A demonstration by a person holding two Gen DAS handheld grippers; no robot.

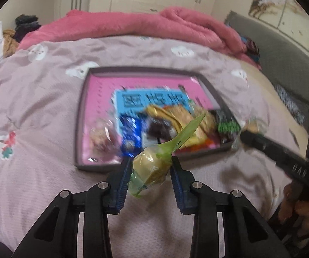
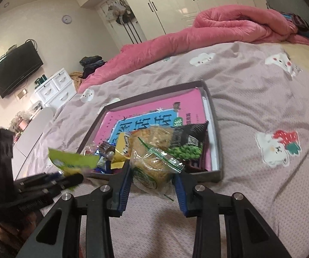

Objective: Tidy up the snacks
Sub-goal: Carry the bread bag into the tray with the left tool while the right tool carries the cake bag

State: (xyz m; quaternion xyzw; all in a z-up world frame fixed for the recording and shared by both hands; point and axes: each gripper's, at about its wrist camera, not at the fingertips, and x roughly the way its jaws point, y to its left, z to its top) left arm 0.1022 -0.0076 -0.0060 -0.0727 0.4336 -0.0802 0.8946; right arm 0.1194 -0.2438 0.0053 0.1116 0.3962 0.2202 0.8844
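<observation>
Both grippers are carrying 1 snack each toward the grey tray (image 2: 215, 129) that is lying on the mauve bedspread (image 2: 251, 99). The left gripper (image 1: 150, 172) is pinching a green-wrapped pastry (image 1: 152, 165) between its blue pads, just short of the tray's near rim. The right gripper (image 2: 152, 172) is squeezing a clear-wrapped crispy cake (image 2: 152, 165) at the near edge of the tray, with the wrapper's sealed end sticking out over the rim. Inside the tray a pile is already sitting: a black pea packet (image 2: 186, 144), a blue-foil sweet (image 1: 130, 133), a yellow wrapper and others, on a pink and blue printed liner. Judging by this, the sorting is looking well advanced; these 2 pieces are waiting to be dropped in, and no loose snacks are showing on the bedspread
</observation>
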